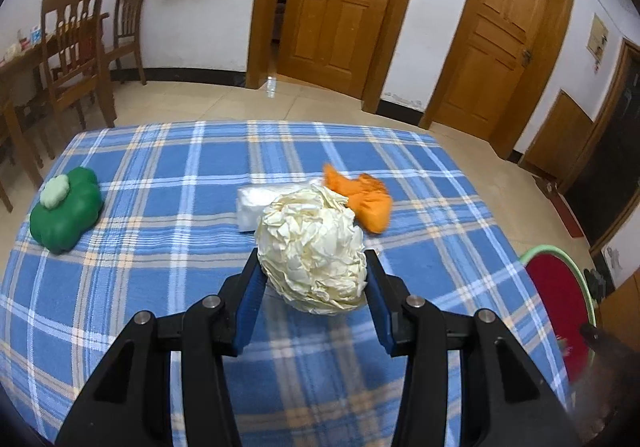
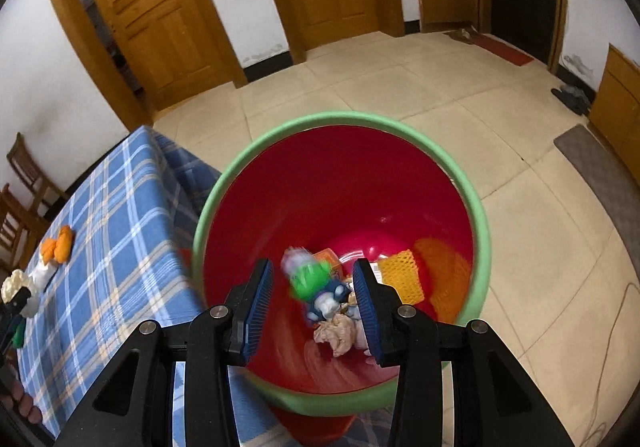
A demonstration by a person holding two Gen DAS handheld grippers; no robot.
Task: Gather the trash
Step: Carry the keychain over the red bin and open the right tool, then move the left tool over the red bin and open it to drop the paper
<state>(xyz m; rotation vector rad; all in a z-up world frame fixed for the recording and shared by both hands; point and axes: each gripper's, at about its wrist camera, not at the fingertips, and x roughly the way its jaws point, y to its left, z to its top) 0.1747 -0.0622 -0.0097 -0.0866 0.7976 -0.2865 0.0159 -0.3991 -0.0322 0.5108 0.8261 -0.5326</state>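
My left gripper (image 1: 312, 267) is shut on a crumpled cream paper ball (image 1: 312, 251) and holds it above the blue plaid table (image 1: 160, 287). Behind it lie a white tissue pack (image 1: 256, 203) and an orange crumpled wrapper (image 1: 364, 195). My right gripper (image 2: 314, 283) is open over the red bin with a green rim (image 2: 340, 119). A blurred green, white and blue packet (image 2: 314, 283) is falling between its jaws into the bin. Inside lie an orange net (image 2: 400, 275) and crumpled paper (image 2: 336, 333).
A green clover-shaped object (image 1: 66, 207) sits at the table's left edge. The bin (image 1: 560, 287) stands beside the table's right edge. Wooden chairs (image 1: 76, 47) stand at the far left, wooden doors (image 1: 340, 7) behind. The floor is tiled (image 2: 520, 207).
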